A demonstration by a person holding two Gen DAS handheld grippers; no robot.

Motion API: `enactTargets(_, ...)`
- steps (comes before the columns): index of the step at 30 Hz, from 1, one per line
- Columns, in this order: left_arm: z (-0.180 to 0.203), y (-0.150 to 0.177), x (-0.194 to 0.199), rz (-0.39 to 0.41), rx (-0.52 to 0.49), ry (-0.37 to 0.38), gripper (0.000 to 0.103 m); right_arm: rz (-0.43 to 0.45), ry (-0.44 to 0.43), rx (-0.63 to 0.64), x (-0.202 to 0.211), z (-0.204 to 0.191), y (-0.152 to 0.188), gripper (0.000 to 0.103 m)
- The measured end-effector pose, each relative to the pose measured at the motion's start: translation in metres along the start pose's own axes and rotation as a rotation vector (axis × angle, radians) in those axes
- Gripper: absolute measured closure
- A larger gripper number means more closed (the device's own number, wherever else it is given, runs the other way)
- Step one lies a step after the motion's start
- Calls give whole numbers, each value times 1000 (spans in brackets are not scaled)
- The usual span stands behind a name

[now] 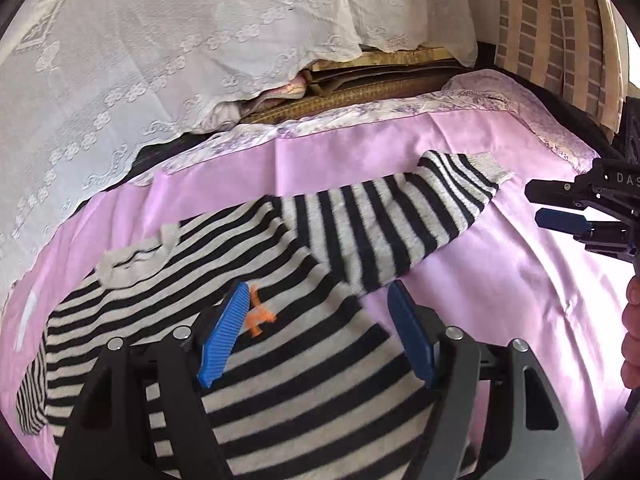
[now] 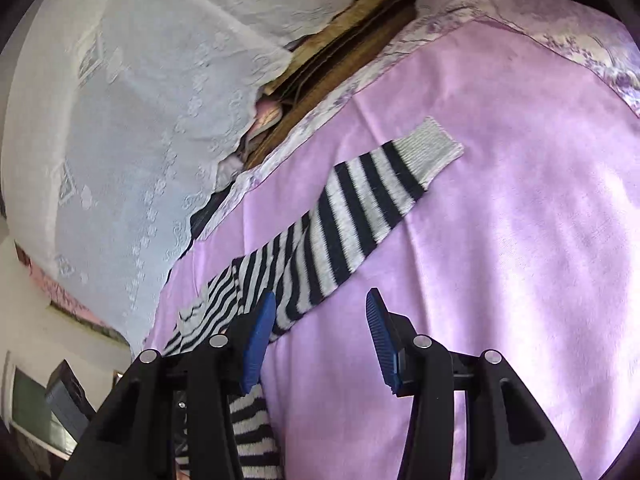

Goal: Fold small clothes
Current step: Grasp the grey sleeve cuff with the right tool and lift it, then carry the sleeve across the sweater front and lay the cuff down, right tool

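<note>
The work surface is covered by a pink-lilac sheet (image 1: 460, 152) with a floral-printed border along its far edge. Whether a bed or a desk lies beneath it cannot be told. Behind the border, a white lace cloth (image 1: 140, 60) drapes over a stack of flat woven mats and boards (image 1: 380, 72). A brick-patterned wall (image 1: 560, 20) stands at the far right in the left wrist view.

One garment is present: a small knitted sweater (image 1: 304, 380) with black and pale grey stripes. It lies flat on the sheet. Its collar (image 1: 132, 264) is plain grey. One small orange motif (image 1: 260, 314) sits on the chest. One sleeve (image 2: 352, 208) extends away from the body at an angle, lying flat, and ends in a plain grey ribbed cuff (image 2: 430, 146). The opposite sleeve shows only at the left edge of the left wrist view.

Two tongs are in view, each with two blue pads. The left tongs (image 1: 316, 336) hang over the sweater's chest, spread wide, with nothing gripped. The right tongs (image 2: 320, 344) are parted to a middling gap over bare sheet just beside the sleeve, with nothing between the pads. Part of a hand (image 1: 632, 340) shows beside them at the right edge of the left wrist view.
</note>
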State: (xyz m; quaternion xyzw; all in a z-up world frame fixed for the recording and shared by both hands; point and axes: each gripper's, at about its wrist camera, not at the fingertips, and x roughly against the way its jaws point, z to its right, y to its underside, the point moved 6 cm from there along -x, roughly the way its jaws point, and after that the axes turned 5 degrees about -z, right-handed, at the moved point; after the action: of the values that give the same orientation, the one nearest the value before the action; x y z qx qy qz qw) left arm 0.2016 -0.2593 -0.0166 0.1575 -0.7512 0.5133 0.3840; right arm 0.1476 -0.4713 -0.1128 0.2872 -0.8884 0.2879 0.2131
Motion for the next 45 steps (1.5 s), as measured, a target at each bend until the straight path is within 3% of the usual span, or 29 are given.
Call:
enactTargets(6,38,-22,-57,-18,-28,31,33,22,3,-154,-21,48,-39,54)
enactTargets(10,43,-14,-89,-98,-10,58,33,28,10,-219,-39,65,-56,54)
enactTargets(13,40,-13,-92,-106,11,85,32,34,22,-254,-52,74,-64,56)
enactTargets(17,46,-12,-96,-111,-15,60,33,76,66,-220,-64,66,-76,56)
enactTargets(18,46,-12,-96,-111,-18,59,35,88,85,-197,-66,63,-77,60)
enactTargets(19,46,-12,-96,-110,-18,64,36,99,109,-169,-68,61,-79,76)
enactTargets(21,45,-13,-95,-106,-6,86,43,115,161,-105,-71,58,-79,96)
enactTargets(24,41,-15,-88,-75,28,150,62,142,116,-98,-65,56,-79,96)
enactTargets(28,27,-20,-76,-12,130,287,62,229,97,-18,-34,32,-78,96)
enactTargets(31,21,-23,-68,18,180,361,54,295,92,49,-11,11,-78,96)
enactTargets(33,22,-23,-62,37,182,388,34,319,94,75,-3,2,-78,96)
enactTargets(35,28,-25,-55,56,163,406,33,326,122,111,-1,-3,-78,96)
enactTargets(38,36,-28,-45,65,150,492,27,314,152,120,-5,-2,-78,96)
enactTargets(40,34,-40,-50,39,188,471,23,286,131,131,-9,-4,-77,96)
enactTargets(42,28,-55,-67,-38,254,427,23,284,108,158,-10,-13,-73,96)
enactTargets(45,21,-68,-95,-129,353,431,24,283,81,220,-7,-32,-65,96)
